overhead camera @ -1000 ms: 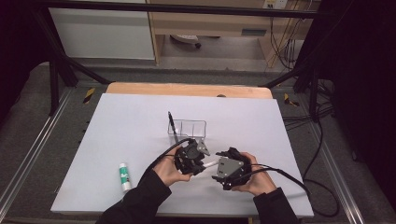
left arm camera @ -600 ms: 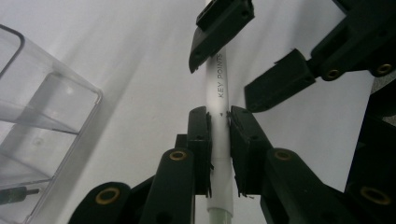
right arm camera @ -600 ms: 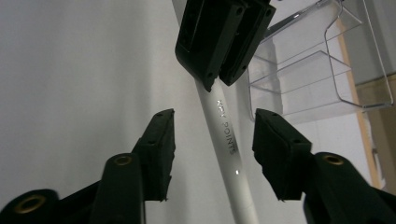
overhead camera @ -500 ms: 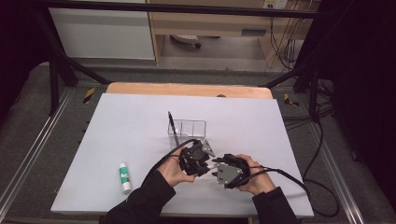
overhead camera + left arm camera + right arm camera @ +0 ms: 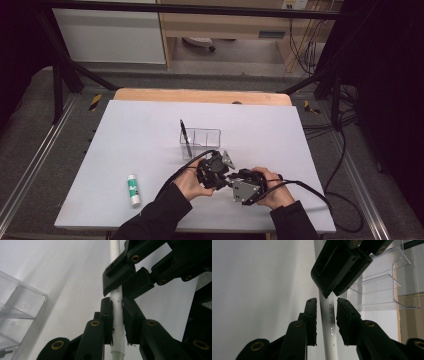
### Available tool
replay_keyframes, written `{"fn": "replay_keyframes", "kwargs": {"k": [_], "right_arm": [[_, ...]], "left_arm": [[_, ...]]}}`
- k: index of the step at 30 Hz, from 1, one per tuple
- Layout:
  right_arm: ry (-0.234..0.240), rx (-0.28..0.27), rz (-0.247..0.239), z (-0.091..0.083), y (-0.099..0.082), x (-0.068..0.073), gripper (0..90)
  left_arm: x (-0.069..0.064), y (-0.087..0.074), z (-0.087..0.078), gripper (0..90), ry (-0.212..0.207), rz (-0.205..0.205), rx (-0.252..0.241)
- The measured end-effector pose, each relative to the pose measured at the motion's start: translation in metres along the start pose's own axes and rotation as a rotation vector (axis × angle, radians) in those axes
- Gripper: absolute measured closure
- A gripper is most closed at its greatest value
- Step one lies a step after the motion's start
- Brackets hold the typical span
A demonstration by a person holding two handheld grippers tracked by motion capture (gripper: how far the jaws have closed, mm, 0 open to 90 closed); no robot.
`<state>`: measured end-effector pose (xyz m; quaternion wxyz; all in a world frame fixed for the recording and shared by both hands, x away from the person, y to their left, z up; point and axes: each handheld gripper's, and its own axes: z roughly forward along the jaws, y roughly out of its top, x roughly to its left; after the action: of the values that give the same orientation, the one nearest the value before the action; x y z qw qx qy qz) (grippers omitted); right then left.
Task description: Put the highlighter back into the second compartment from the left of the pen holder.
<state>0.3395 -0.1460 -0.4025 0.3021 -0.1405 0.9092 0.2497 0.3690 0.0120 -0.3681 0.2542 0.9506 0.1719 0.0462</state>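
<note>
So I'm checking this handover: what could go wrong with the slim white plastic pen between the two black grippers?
The left gripper clamps the slim white plastic pen. The right gripper has just been closing its jaws around it, but the pads seem short of pressing, so releasing now could drop it. The clear plastic organiser stands close and could get knocked.
</note>
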Motion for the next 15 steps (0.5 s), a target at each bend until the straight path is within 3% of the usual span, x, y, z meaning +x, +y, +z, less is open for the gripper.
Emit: {"fn": "replay_keyframes", "kwargs": {"k": [10,15], "right_arm": [[0.012,0.002,-0.041,0.0005,0.0007,0.0007,78.1],[0.015,0.000,-0.049,-0.0007,0.0015,0.0002,78.6]], "left_arm": [[-0.0012,-0.0001,-0.0003,77.9,-0.002,0.006,0.005],[0.0000,-0.0031,-0.0011,77.7,-0.015,0.013,-0.020]]}}
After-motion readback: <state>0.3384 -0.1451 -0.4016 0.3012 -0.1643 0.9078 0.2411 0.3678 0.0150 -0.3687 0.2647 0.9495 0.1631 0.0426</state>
